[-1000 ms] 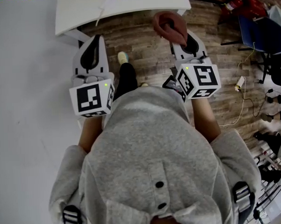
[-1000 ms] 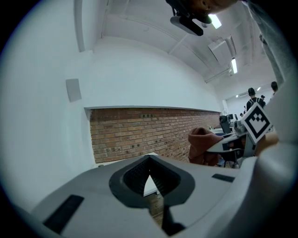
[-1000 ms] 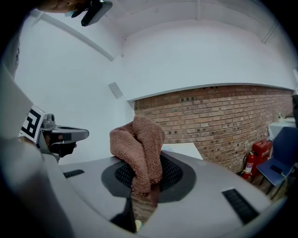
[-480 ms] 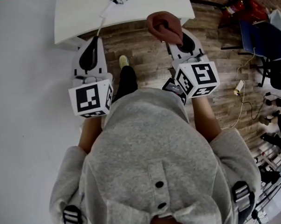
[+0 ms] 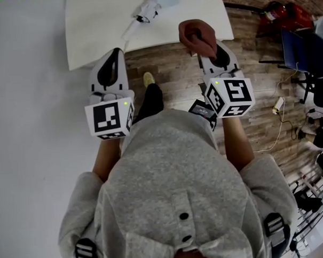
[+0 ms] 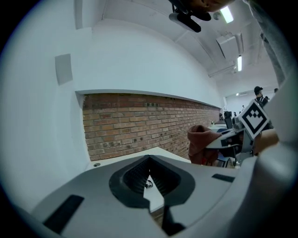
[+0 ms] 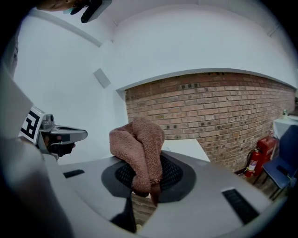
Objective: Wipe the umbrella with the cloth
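The left hand-held gripper (image 5: 114,54) has its jaws pressed together with nothing between them; in the left gripper view only a thin sliver of the white desk (image 5: 93,32) shows through the slit where they meet. The right hand-held gripper (image 5: 205,43) is pinching the cloth (image 5: 195,34). This is a reddish-brown terry cloth with a nubbly pile. It is bunched and folded over itself, so that a rounded lump stands up above the jaws and a short tail hangs below the pinch point.

Both grippers are held side by side over the wood-plank floor (image 5: 169,66). Their tips are at the near edge of the desk, and the cloth just overlaps that edge in the head view.

The umbrella (image 5: 157,2) lies on the desk at the top of the head view, ahead of the gap between the two grippers and well apart from both. It is folded into a pale, whitish bundle with a darker end towards the person, and a thin white strap trails from that end to the near edge of the desk. The top of the picture cuts off part of it.

A red-brick wall (image 7: 209,107) stands behind the desk, with a red fire extinguisher (image 7: 253,161) at its foot on the right.
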